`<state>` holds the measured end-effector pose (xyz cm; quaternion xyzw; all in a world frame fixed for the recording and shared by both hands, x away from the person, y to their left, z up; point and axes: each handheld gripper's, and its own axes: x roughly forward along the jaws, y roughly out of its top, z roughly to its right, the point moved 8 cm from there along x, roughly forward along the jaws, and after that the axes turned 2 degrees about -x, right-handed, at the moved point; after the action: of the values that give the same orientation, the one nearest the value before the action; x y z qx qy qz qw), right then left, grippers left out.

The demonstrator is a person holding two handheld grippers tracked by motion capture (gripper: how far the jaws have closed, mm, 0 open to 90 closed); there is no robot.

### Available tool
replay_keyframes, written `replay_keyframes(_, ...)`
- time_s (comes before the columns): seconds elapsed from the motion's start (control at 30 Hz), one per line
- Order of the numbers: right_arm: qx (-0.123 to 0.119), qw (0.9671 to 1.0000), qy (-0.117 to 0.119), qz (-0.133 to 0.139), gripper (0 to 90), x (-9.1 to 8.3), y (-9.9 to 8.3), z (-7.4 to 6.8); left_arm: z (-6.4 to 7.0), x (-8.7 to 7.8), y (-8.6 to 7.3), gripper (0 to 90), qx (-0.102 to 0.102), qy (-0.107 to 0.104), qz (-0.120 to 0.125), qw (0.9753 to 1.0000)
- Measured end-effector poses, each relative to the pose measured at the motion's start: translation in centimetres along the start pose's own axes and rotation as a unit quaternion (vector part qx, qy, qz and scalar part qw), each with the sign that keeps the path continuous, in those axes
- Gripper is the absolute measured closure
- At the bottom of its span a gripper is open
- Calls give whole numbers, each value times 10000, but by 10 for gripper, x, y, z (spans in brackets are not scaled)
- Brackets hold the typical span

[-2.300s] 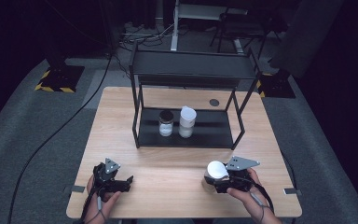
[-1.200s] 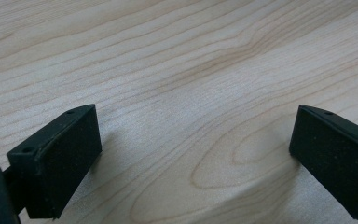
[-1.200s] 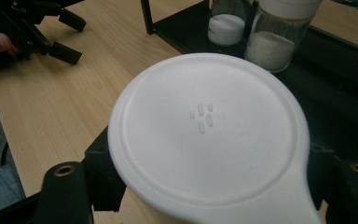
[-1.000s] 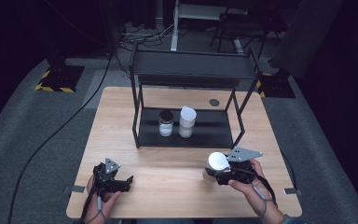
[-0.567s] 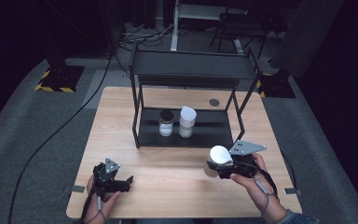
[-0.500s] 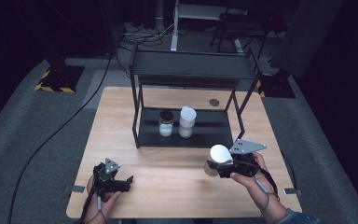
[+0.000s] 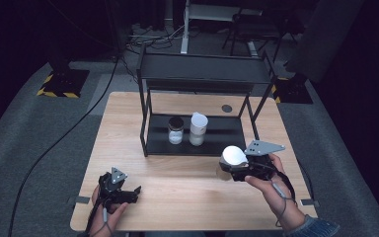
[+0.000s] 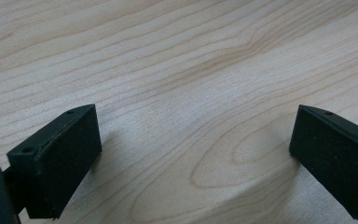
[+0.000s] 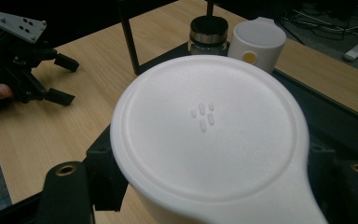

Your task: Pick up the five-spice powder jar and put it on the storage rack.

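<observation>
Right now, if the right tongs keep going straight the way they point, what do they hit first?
Probably the black shelf rack. The right tongs, shut on a white lidded container, aim toward its lower shelf, where a dark-lidded jar and a white cup stand just beyond. Depth is unclear, so which of them comes first is uncertain.

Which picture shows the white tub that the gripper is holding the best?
The right gripper view: the white lidded container sits huge and close between the right gripper's jaws, lid marks clear. The high view shows it small, above the table, near the rack. The left gripper view shows bare wood between its open jaws.
</observation>
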<state>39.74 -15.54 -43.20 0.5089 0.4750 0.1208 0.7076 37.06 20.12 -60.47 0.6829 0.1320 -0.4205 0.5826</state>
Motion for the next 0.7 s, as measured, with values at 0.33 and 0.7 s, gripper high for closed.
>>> replay_keyframes(0.33,98,9999,-61,20,300,-2,11,12,0,0,0,17,5,-2,-2,10000)
replay_keyframes(0.7,124,9998,-185,5,300,-2,23,29,0,0,0,18,-1,-6,4,10000)
